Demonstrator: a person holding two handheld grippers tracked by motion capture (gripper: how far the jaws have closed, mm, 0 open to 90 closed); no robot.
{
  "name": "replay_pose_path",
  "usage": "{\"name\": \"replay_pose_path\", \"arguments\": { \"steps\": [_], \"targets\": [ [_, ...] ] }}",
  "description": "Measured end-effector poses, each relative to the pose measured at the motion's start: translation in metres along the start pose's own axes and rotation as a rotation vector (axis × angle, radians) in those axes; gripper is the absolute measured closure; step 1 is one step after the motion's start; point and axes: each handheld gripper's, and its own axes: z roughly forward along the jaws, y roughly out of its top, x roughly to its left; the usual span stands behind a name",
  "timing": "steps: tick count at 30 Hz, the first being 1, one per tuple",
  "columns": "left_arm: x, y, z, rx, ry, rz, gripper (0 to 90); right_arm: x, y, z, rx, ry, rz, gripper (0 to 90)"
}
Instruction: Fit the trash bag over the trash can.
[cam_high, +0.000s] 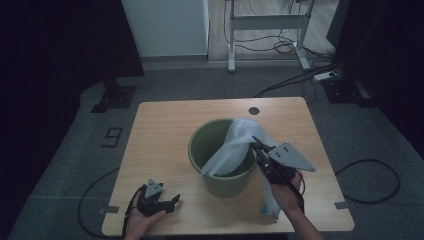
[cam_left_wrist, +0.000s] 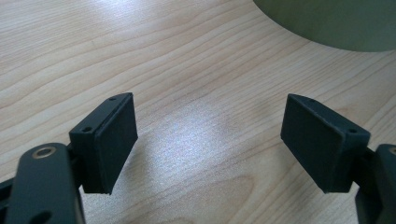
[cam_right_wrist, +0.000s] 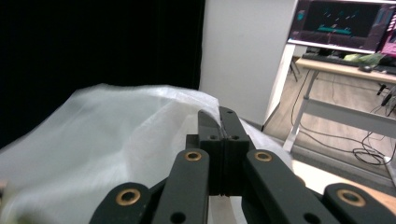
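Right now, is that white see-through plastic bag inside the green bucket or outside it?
Partly in: the white see-through plastic bag drapes over the round green plastic bucket's rim, pinched by the right gripper.

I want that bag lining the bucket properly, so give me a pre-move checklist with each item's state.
1. Right tongs shut on the white plastic bag: ok.
2. Bag reaches into the green bucket: ok, draped over the rim's right side.
3. Bag opened around the whole rim: not ok; part hangs outside to the table.
4. Left tongs open, nothing between them: ok.
5. Left tongs near the bucket: not ok, resting at the table's front left.
6. Bucket upright: ok.
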Motion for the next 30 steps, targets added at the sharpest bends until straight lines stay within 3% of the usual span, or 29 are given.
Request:
{"name": "replay_pose_path", "arguments": {
  "steps": [3, 8, 14, 24, 30],
  "targets": [
    [0.0, 0.0, 0.0, 0.0, 0.001, 0.001, 18.5, 0.009, -0.006, 0.005, 0.018, 0.013, -0.028, 88.6],
    [0.0, 0.0, 0.0, 0.001, 0.001, 0.004, 18.5, 0.011, -0.012, 0.007, 0.03, 0.025, -0.016, 88.5],
    [0.0, 0.0, 0.0, 0.001, 0.001, 0.005, 18.5, 0.007, -0.026, 0.002, 0.041, 0.023, 0.007, 88.6],
    [-0.002, 0.0, 0.001, 0.009, -0.001, 0.009, 18.5, -0.016, -0.04, -0.014, 0.047, -0.033, 0.053, 88.5],
    [-0.002, 0.0, 0.001, 0.01, -0.002, 0.01, 18.5, -0.005, -0.039, -0.006, 0.052, 0.001, 0.034, 88.5]
  ]
}}
